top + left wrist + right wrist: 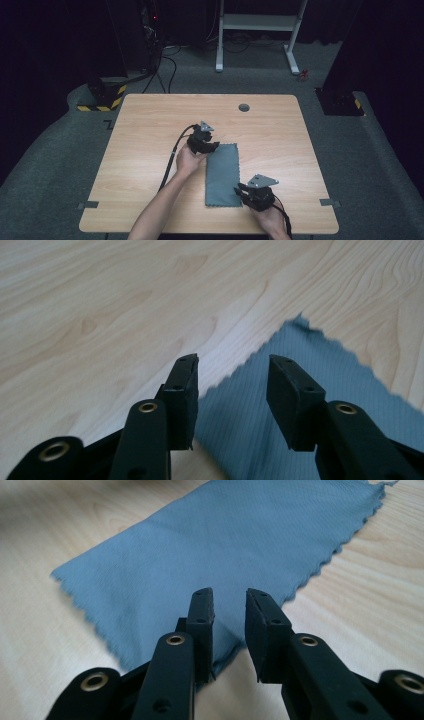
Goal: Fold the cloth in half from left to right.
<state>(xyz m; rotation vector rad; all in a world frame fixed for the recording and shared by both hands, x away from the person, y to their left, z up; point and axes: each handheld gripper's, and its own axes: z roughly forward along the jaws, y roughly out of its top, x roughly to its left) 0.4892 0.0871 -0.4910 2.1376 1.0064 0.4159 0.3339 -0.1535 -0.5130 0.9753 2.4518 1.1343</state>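
A grey-blue cloth [222, 175] with pinked edges lies flat and folded into a long strip on the wooden table [145, 125]. My left gripper [214, 147] hovers at the strip's far left corner. In the left gripper view its jaws [232, 375] stand open over that corner of the cloth [235, 415], with nothing between the pads. My right gripper [241, 190] sits at the near right corner. In the right gripper view it [230, 610] is open with a narrow gap, the cloth [240, 535] stretching away just beyond and under its tips.
A round cable hole [243, 107] sits near the table's far edge. Tape marks [88, 204] [330, 202] flank the front corners. Beyond the table stand a white desk frame [257, 25] and a black-and-yellow striped base [102, 97] on grey carpet.
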